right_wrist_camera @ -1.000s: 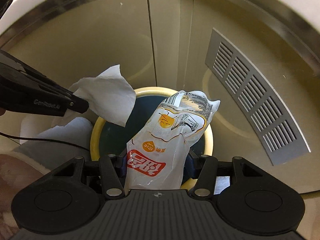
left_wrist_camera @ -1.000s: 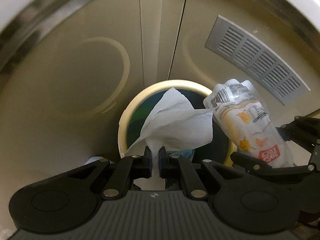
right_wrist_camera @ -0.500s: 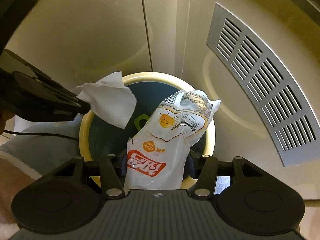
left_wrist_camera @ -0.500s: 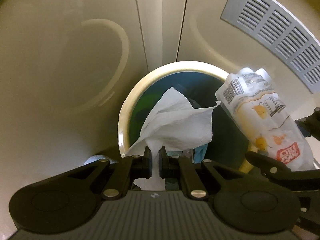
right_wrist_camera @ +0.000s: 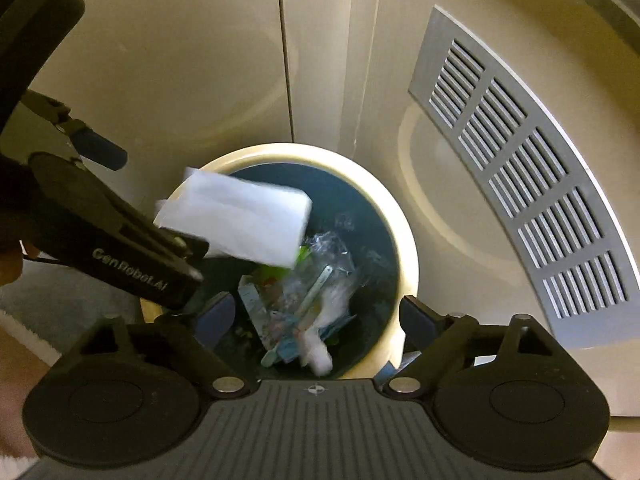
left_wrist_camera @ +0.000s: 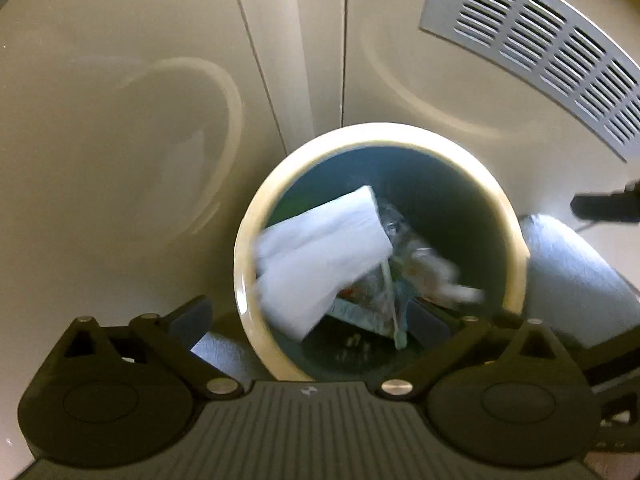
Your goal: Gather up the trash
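A round bin point(left_wrist_camera: 380, 136) with a cream rim and dark teal inside sits at the centre of both views, against beige cabinet panels. A white tissue point(left_wrist_camera: 320, 256) hangs blurred in its mouth, free of any grip, above a heap of clear plastic and printed wrappers point(left_wrist_camera: 384, 292) at the bottom. In the right wrist view the tissue point(right_wrist_camera: 236, 216) overlaps the bin's point(right_wrist_camera: 404, 232) upper left rim, and the snack packet point(right_wrist_camera: 316, 320) lies blurred among the wrappers inside.

Only the right wrist view shows the left gripper point(right_wrist_camera: 160, 216) from the side, at the left of the frame. The left wrist view alone shows a pale rounded shape point(left_wrist_camera: 576, 280) at the right beyond the bin. A grey vent grille point(right_wrist_camera: 528, 200) is at the right in both.

The left gripper point(left_wrist_camera: 312, 322) has just been opening; its jaws stand wide with nothing between them, where a second ago they pinched the tissue. The right gripper point(right_wrist_camera: 316, 316) has also just been opening, jaws wide and empty, having earlier held the packet.
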